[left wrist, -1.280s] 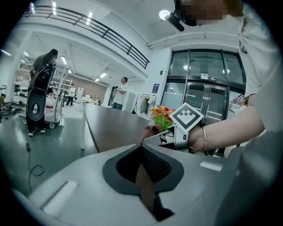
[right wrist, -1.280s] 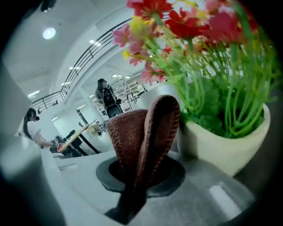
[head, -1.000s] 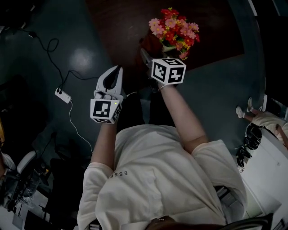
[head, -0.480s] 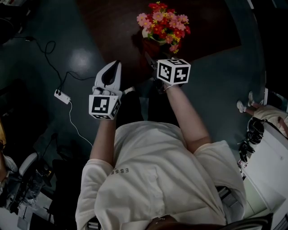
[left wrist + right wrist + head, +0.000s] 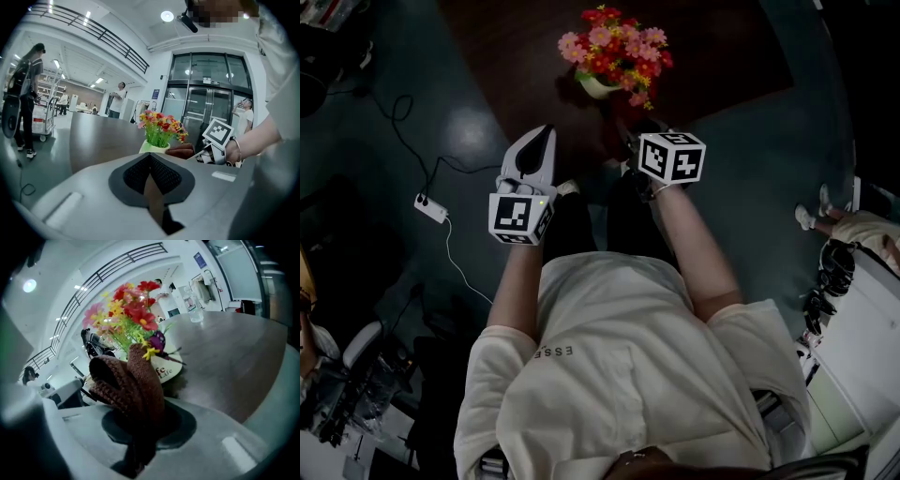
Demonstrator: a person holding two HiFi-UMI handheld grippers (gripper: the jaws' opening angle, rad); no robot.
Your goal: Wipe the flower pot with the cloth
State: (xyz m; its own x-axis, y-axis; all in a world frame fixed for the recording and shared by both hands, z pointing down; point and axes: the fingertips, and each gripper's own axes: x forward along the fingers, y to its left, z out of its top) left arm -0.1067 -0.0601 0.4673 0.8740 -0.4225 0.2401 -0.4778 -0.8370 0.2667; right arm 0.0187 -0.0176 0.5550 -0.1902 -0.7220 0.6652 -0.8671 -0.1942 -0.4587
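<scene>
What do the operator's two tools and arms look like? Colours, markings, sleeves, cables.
Left tool and right tool have light grey-white shells with dark textured pads. Each carries a white cube with black square markers: left cube, right cube. No cables show on either. The person wears a cream short-sleeved T-shirt and a thin bracelet on the right wrist.

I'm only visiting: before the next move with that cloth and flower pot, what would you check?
1. Grip of the right gripper on the cloth: ok, clamped.
2. The flower pot upright on the table: ok.
3. The cloth touching the flower pot: cannot tell.
4. The left gripper shut and empty: ok.
5. The left gripper steadying the flower pot: not ok, it is apart from it.
</scene>
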